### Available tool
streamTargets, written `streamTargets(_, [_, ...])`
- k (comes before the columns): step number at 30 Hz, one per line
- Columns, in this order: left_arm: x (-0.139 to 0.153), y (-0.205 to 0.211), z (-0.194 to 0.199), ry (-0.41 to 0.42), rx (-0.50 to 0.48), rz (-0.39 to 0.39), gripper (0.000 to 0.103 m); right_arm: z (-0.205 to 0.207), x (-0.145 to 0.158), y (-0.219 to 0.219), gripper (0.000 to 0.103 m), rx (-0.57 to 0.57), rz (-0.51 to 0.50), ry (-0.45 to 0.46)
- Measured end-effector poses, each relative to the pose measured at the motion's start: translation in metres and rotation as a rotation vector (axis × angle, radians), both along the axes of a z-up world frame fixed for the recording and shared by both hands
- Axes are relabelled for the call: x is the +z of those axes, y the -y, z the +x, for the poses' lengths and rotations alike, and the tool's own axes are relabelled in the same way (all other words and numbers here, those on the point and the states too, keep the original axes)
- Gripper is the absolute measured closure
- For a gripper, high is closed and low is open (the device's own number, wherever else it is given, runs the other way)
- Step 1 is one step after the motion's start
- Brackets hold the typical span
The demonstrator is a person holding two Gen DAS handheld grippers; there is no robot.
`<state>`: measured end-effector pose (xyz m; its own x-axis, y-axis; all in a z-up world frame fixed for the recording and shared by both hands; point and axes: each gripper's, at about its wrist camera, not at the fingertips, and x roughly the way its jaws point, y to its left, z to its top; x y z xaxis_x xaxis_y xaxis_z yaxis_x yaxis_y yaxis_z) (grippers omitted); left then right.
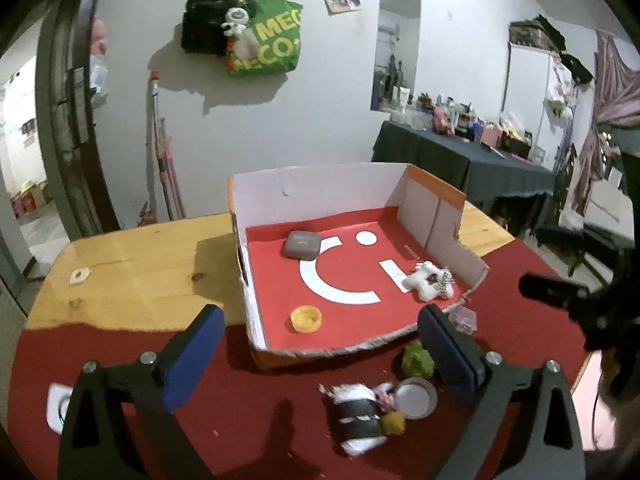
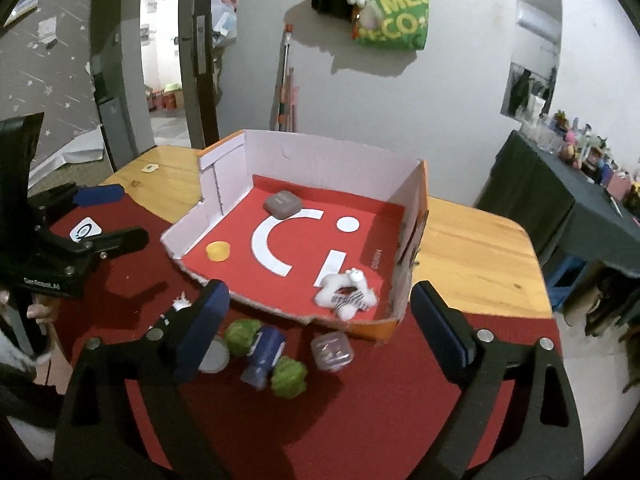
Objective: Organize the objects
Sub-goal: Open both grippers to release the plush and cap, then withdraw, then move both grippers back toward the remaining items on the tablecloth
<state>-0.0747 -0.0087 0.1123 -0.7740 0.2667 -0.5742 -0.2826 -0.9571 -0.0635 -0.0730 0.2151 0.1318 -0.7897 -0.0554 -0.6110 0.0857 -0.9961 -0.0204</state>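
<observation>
Both left tongs point(image 1: 320, 348) and right tongs point(image 2: 320, 320) hover spread wide and empty above the surface point(image 1: 132, 268), angled toward the cardboard box point(image 1: 320, 184).

From the left wrist we look forward and down between the left gripper point(image 1: 320, 320) fingers, near the open front of the cardboard box point(image 1: 316, 184); from the right wrist we look likewise past the right gripper point(image 2: 320, 300), angled from the opposite side; we see the box point(image 2: 320, 152) and red mat point(image 2: 340, 420) in both views.
</observation>
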Motion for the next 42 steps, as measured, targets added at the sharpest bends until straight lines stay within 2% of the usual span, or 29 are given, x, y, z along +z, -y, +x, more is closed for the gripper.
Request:
streamTargets(6, [-0.014, -0.001, 0.029, -0.021, 0.070, 0.032, 0.001, 0.030, -0.014, 0.011, 0.007, -0.066, -0.021, -0.064])
streamTargets(15, [-0.043, -0.006, 0.051, -0.013, 0.151, 0.022, 0.000, 0.050, -0.042, 0.017, 0.006, -0.139, -0.064, -0.108])
streamTargets(26, [-0.081, -0.008, 0.060, 0.060, 0.196, 0.005, 0.000, 0.050, -0.086, 0.014, 0.005, -0.197, -0.087, -0.029])
streamTargets(42, [-0.097, -0.012, 0.051, 0.125, 0.194, -0.010, 0.000, 0.045, -0.105, 0.007, 0.005, -0.212, -0.096, 0.038])
